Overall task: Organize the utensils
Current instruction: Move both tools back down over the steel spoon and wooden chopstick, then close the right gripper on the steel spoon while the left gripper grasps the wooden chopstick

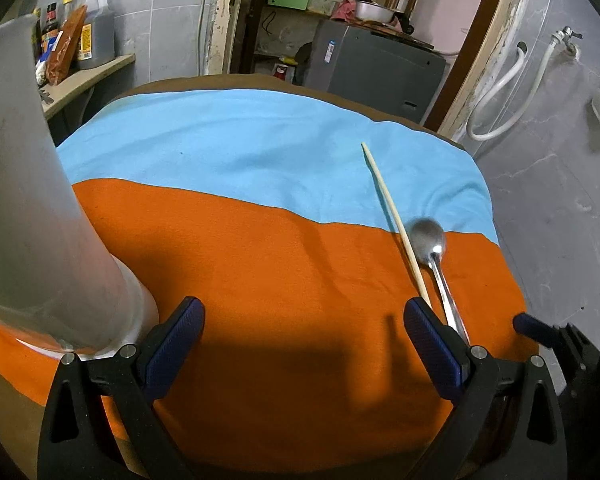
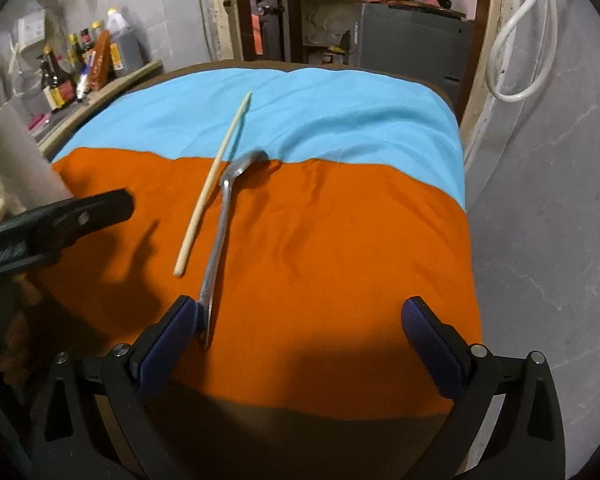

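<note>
The right gripper gapes wide, empty, one pad touching the spoon handle; I'd shift left to straddle it before closing.

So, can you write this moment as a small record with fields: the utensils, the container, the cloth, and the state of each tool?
utensils: one metal spoon and one wooden chopstick, side by side on the cloth
spoon: handle end next to the inner side of the right tool's left finger; not clamped
container: tall translucent cup, standing on the cloth left of the left tool
cloth: orange and light blue, covering the table
left tool: open, holding nothing
right tool: open
</note>
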A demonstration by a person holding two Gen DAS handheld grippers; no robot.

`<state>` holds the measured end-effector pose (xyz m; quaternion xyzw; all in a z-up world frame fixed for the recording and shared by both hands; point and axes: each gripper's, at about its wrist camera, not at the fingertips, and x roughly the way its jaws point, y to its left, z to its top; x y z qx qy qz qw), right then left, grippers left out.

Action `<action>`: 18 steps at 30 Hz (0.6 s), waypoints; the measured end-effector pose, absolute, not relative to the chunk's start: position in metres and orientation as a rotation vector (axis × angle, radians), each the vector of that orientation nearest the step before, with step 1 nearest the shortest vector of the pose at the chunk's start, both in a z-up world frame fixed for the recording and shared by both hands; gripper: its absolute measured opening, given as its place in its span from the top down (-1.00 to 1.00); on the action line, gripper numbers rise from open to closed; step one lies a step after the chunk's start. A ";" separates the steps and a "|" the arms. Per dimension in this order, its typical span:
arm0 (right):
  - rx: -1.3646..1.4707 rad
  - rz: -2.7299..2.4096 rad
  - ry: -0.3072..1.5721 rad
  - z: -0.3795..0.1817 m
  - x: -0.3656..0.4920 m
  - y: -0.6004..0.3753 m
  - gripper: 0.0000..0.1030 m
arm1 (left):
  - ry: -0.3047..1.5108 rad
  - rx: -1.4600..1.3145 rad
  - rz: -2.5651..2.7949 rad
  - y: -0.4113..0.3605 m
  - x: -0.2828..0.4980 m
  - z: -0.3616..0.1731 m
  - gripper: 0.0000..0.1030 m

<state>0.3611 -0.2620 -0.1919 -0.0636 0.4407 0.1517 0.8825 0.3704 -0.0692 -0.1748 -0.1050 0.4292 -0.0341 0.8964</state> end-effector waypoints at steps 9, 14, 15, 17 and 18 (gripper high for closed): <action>-0.097 0.242 0.893 -0.188 0.387 -0.280 -0.70 | 0.884 -0.215 -0.094 -0.073 0.372 -0.174 -0.90; -0.115 0.278 0.872 -0.185 0.390 -0.282 -0.46 | 0.874 -0.183 -0.142 -0.084 0.370 -0.171 -0.89; -0.118 0.293 0.866 -0.185 0.392 -0.282 -0.41 | 0.871 -0.179 -0.151 -0.086 0.371 -0.170 -0.89; -0.117 0.331 0.860 -0.184 0.395 -0.280 -0.28 | 0.862 -0.184 -0.172 -0.087 0.373 -0.170 -0.88; -0.110 0.355 0.857 -0.184 0.397 -0.281 -0.19 | 0.857 -0.188 -0.183 -0.087 0.375 -0.169 -0.86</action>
